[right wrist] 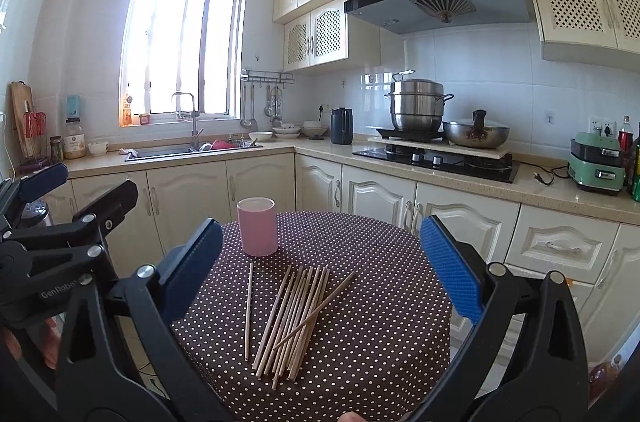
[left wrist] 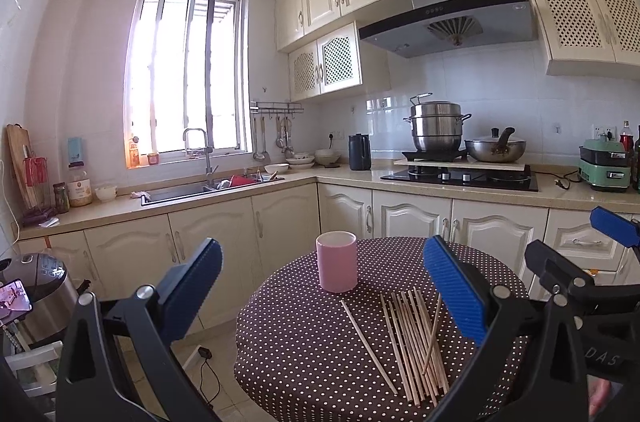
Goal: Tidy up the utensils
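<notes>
Our 2 left fingers (left wrist: 188, 286) stand wide apart, gripping nothing, and our right fingers (right wrist: 448, 270) are spread just as wide and empty. Between the right fingers, on the dotted tablecloth (right wrist: 380, 342), lie the wooden chopsticks (right wrist: 292, 318) in a loose bundle, 1 stick apart beside it. Beyond them, nearer the left-hand finger, stands the pink cup (right wrist: 257, 226) upright.

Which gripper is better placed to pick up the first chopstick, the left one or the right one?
Probably the right gripper: in its view the chopsticks lie centred between its open jaws. From the left gripper the pile sits off toward its right finger. The pink cup stands just behind, empty-looking.
</notes>
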